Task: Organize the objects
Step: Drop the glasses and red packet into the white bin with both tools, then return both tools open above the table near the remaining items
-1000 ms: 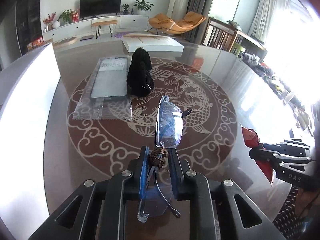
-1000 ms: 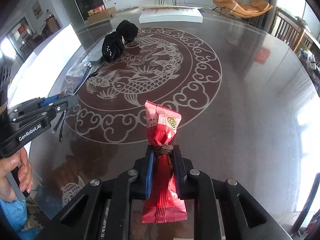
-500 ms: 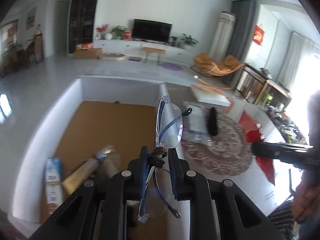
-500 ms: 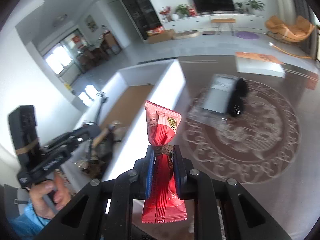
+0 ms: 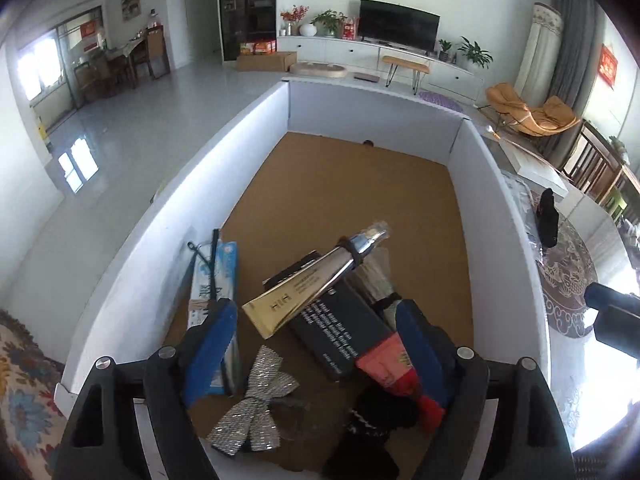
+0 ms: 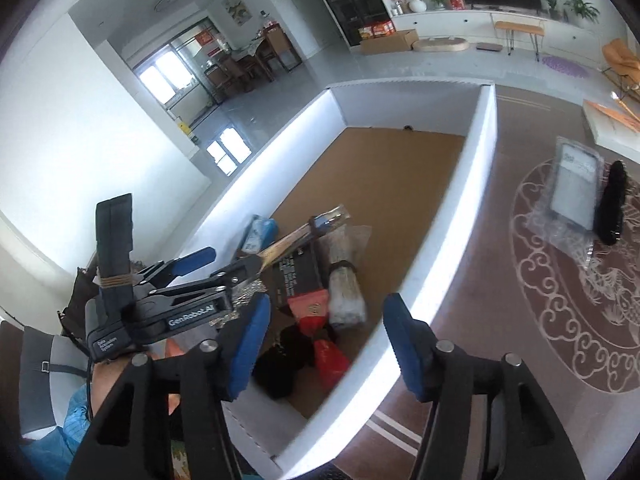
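A white-walled cardboard box (image 5: 496, 216) with a brown floor holds several items: a gold tube (image 5: 316, 284), a black box (image 5: 336, 320), a silver bow (image 5: 256, 404), a red snack packet (image 5: 394, 364) and a blue-and-white pack (image 5: 216, 276). My left gripper (image 5: 316, 344) is open and empty above them. My right gripper (image 6: 324, 344) is open and empty over the box's near right wall (image 6: 448, 248); the red snack packet (image 6: 320, 328) lies in the box. The glasses are hard to make out. On the table lie a black pouch (image 6: 612, 208) and a bagged grey item (image 6: 572, 196).
The glass table with a brown dragon medallion (image 6: 580, 288) lies right of the box. A white flat box (image 6: 612, 124) sits at the table's far end. My left gripper shows in the right wrist view (image 6: 224, 264). A patterned rug (image 5: 20, 392) lies left of the box.
Both grippers have swung left from the table to over the box and opened. The glasses have left the left gripper and the red snack packet has left the right one.
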Demonstrator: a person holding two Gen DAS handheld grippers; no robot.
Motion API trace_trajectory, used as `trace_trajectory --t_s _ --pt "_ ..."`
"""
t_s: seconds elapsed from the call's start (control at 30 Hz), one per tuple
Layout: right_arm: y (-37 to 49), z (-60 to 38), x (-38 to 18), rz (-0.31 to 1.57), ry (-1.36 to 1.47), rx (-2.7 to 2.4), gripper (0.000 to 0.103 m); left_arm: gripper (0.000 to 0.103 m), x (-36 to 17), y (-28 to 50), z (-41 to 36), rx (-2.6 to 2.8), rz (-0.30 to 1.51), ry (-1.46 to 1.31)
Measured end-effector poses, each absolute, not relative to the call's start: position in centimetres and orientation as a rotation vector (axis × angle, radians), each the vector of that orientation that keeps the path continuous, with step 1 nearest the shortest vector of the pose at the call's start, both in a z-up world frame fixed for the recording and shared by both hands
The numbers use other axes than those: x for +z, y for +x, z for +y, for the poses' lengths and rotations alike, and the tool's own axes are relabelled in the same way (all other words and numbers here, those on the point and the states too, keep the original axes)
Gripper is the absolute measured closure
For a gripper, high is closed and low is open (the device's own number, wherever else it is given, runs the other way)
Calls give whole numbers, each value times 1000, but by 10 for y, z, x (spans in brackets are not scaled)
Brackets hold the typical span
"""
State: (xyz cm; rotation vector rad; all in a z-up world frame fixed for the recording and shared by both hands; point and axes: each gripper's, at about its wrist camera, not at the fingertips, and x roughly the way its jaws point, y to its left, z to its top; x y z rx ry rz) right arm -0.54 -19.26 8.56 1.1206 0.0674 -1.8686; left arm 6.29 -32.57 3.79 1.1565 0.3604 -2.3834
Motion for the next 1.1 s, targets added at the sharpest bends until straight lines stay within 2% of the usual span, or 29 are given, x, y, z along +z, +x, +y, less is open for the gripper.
trace_trajectory --t_s 0.07,0.13,0.3,0.33,0.37,0.4,0.57,0.8,0.87,0.93,1.1 --pt "-12 -163 84 97 1076 -1989 25 22 47 51 -306 -2450 336 1136" --pt "-21 -128 77 137 1049 -2120 18 22 57 40 -281 -2535 324 1113" --pt "-50 -36 18 262 1184 -2405 17 21 77 31 -186 -2818 295 1154" --pt "-54 -17 6 259 1223 -2446 17 19 78 30 -165 -2870 280 1178" --pt "-59 1 -2 249 1256 -2485 17 11 76 27 -140 -2930 262 1217" --pt "-66 15 -9 239 1281 -2514 17 3 71 25 -121 -2972 247 1256" --pt "-80 56 -26 219 1364 -2606 17 2 19 -1 -48 -2993 111 1439" --pt "-87 64 -27 157 1372 -2633 13 2 -36 -38 -58 -2791 85 1475" --pt "-90 63 -29 154 1387 -2630 4 2 -41 -44 -64 -2758 69 1456" --pt "-90 62 -31 156 1394 -2631 0 2 -45 -47 -67 -2738 46 1449" --pt "-89 63 -33 152 1390 -2635 0 2 -56 -63 -76 -2690 30 1467"
